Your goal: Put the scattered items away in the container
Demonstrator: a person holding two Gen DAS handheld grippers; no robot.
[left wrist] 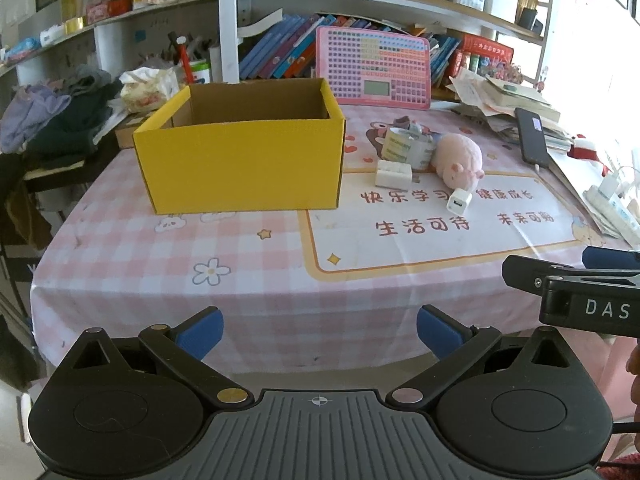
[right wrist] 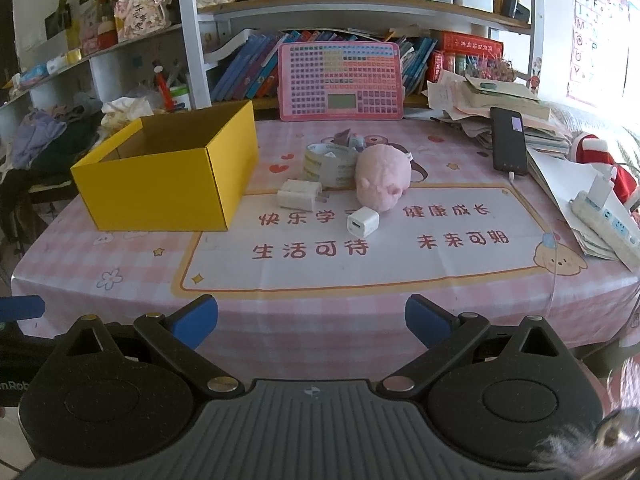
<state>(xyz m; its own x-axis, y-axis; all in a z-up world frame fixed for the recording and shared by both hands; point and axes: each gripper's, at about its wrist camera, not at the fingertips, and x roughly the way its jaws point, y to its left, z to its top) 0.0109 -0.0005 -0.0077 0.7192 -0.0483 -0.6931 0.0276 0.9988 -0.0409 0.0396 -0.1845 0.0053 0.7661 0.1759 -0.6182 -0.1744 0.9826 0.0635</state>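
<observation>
An open, empty yellow cardboard box (left wrist: 240, 164) (right wrist: 168, 184) stands on the pink checked tablecloth at the left. To its right lie a pink plush pig (left wrist: 460, 160) (right wrist: 382, 180), a roll of clear tape (left wrist: 406, 148) (right wrist: 330, 164), a white plug adapter (left wrist: 394, 174) (right wrist: 299, 194) and a small white USB charger cube (left wrist: 459, 202) (right wrist: 362, 221). A small grey item (right wrist: 350, 138) lies behind the tape. My left gripper (left wrist: 320, 334) and right gripper (right wrist: 312, 322) are open and empty, at the table's near edge, well short of the items.
A pink toy keyboard tablet (right wrist: 340, 82) leans against the bookshelf at the back. A black phone (right wrist: 508, 142), stacked papers and a white power strip (right wrist: 608, 228) crowd the right side. Clothes (left wrist: 52, 112) pile up at the left. The right gripper's body (left wrist: 576, 292) shows at right.
</observation>
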